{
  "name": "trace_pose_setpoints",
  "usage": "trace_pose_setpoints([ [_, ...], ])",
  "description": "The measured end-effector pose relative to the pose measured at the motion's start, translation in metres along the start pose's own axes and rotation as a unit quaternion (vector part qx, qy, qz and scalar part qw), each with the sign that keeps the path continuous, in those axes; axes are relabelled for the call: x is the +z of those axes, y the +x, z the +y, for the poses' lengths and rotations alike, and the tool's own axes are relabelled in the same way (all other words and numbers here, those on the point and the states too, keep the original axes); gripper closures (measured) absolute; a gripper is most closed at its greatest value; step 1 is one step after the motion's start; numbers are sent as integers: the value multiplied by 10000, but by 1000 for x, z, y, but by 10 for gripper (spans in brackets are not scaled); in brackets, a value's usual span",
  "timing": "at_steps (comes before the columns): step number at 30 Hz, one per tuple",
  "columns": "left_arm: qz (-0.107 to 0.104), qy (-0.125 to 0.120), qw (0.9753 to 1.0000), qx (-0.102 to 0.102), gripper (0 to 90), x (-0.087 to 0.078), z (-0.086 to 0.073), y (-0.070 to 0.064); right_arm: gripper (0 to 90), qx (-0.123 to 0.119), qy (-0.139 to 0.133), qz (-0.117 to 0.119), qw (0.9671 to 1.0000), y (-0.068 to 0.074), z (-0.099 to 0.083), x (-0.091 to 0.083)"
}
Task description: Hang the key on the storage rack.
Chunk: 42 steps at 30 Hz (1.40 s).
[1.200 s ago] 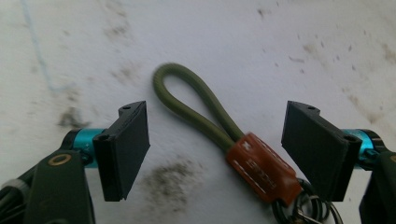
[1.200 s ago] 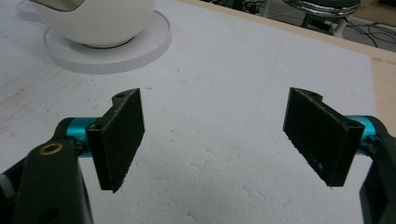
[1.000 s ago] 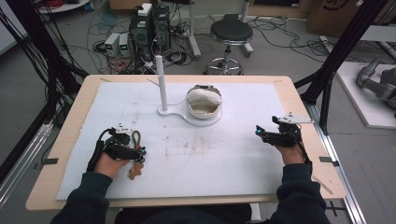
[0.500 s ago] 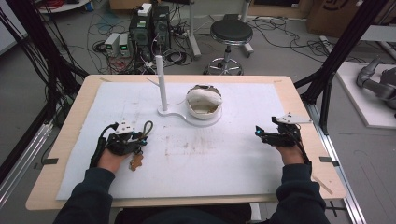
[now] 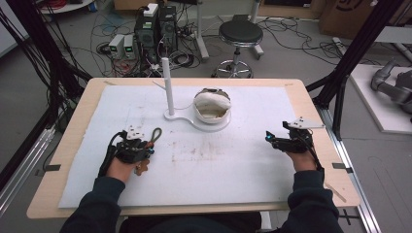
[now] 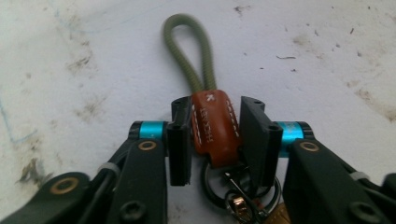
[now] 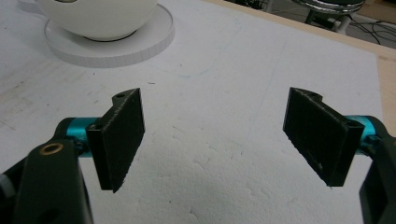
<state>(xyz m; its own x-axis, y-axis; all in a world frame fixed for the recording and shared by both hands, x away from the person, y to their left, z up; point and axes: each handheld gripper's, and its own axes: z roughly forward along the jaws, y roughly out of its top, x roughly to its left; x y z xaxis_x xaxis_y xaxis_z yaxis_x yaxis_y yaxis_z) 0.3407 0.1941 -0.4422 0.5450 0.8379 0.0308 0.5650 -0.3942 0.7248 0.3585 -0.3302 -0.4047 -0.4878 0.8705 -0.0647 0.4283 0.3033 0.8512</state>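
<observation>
A key fob lies on the white mat (image 5: 233, 174): a brown leather tab (image 6: 215, 123) with an olive cord loop (image 6: 189, 51) and metal rings (image 6: 219, 191) behind it. My left gripper (image 6: 215, 135) is shut on the leather tab, one jaw against each side. In the high view the left gripper (image 5: 145, 145) sits at the mat's left, and the cord loop (image 5: 155, 134) sticks out past it. At the mat's right edge my right gripper (image 5: 268, 138) rests low. The right gripper (image 7: 219, 135) is open, with bare mat between its jaws.
A white stand with an upright post (image 5: 168, 85) and a round base carrying a white bowl-shaped piece (image 5: 212, 109) stands at the mat's far middle. The bowl (image 7: 100, 18) lies ahead and left of the right gripper. The wooden table rim (image 5: 311, 102) frames the mat.
My left gripper has slid right and slightly away from me, carrying the key fob; the cord loop now points toward the stand. The right gripper has hardly moved.
</observation>
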Motion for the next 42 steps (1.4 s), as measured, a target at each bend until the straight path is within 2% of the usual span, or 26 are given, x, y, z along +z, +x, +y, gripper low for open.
trace_pose_setpoints([
  [4, -82, -102, 9999, -68, 704, -1, 0, 3, 210, 19, 7, 12, 10000, 0, 0, -1],
  [8, -110, -448, 9987, -197, 708, -9, 4, 6, 210, 28, -18, 2, 10000, -1, 0, -1],
  [10, -175, -679, 9970, -323, 710, -14, 5, 8, 210, 30, -17, -7, 10000, -2, 0, -1],
  [13, -263, -1067, 9929, -452, 714, -23, 8, 12, 210, 29, -33, -5, 10000, -2, 0, -1],
  [17, -320, -1698, 9836, -525, 715, -39, 12, 14, 210, 47, -37, -4, 10000, -1, 0, -2],
  [18, -356, -1996, 9779, -511, 716, -47, 15, 15, 210, 51, -39, -7, 10000, -2, 0, -2],
  [19, -356, -1996, 9779, -511, 716, -47, 15, 15, 210, 45, -46, -5, 10000, -2, 0, -2],
  [23, -450, -2469, 9670, -445, 716, -61, 26, 15, 210, 74, -55, -7, 10000, -2, 0, -2],
  [24, -502, -2540, 9650, -430, 716, -64, 28, 14, 210, 74, -55, -7, 10000, -2, 0, -2],
  [25, -555, -2660, 9616, -374, 716, -67, 34, 13, 210, 81, -79, -8, 9999, -2, 0, -3],
  [26, -555, -2660, 9616, -374, 716, -67, 34, 13, 210, 81, -79, -8, 9999, -2, 0, -3],
  [30, -585, -2830, 9568, -329, 716, -72, 49, 12, 210, 92, -124, -17, 9999, -3, 0, -5],
  [33, -581, -2883, 9553, -287, 716, -74, 62, 12, 210, 103, -127, -8, 9999, -2, 0, -5],
  [34, -563, -2868, 9559, -277, 716, -74, 66, 13, 210, 103, -128, -7, 9999, -2, 0, -5],
  [37, -594, -2912, 9544, -277, 716, -73, 78, 13, 210, 92, -125, 4, 9999, -2, 1, -4],
  [39, -586, -2896, 9550, -250, 716, -71, 85, 13, 210, 84, -123, 8, 9999, -2, 0, -4],
  [42, -555, -2825, 9573, -276, 715, -66, 93, 14, 210, 95, -124, 0, 9999, -2, 0, -4],
])
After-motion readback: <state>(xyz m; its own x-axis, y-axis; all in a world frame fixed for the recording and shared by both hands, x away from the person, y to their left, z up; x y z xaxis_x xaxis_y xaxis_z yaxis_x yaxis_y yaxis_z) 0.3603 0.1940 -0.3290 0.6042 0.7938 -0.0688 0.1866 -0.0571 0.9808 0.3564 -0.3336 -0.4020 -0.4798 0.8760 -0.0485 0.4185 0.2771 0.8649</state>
